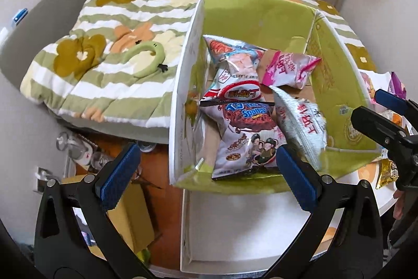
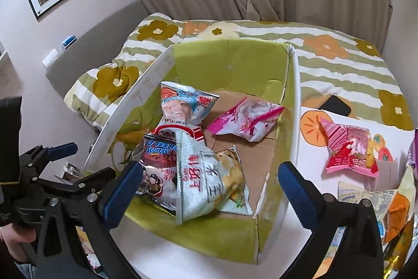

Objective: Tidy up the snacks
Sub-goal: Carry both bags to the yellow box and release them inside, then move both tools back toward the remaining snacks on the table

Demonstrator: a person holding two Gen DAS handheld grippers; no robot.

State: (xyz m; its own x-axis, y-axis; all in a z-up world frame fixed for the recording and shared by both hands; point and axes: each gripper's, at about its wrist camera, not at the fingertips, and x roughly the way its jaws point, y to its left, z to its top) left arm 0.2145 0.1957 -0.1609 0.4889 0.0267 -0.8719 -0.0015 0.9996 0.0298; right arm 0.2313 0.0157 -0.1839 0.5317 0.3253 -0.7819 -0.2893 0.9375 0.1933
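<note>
A green cardboard box (image 1: 250, 17) (image 2: 224, 62) holds several snack bags. A silver-grey bag with red letters (image 1: 300, 122) (image 2: 198, 179) lies tilted on top of the pile at the near side. A Sponge bag (image 1: 245, 122) (image 2: 156, 158), a shrimp flakes bag (image 1: 232, 54) (image 2: 183, 101) and a pink bag (image 1: 290, 67) (image 2: 245, 119) lie in the box too. My left gripper (image 1: 206, 174) is open and empty over the box's near left corner. My right gripper (image 2: 209, 184) is open and empty above the near edge of the box. It also shows in the left wrist view (image 1: 378, 109).
More snack bags lie on the white table right of the box, among them a pink one (image 2: 350, 148) and an orange one (image 2: 397, 211). A flowered quilt (image 1: 104, 49) (image 2: 339, 49) covers the bed behind. A black phone (image 2: 335, 105) lies on it. Curtains hang behind.
</note>
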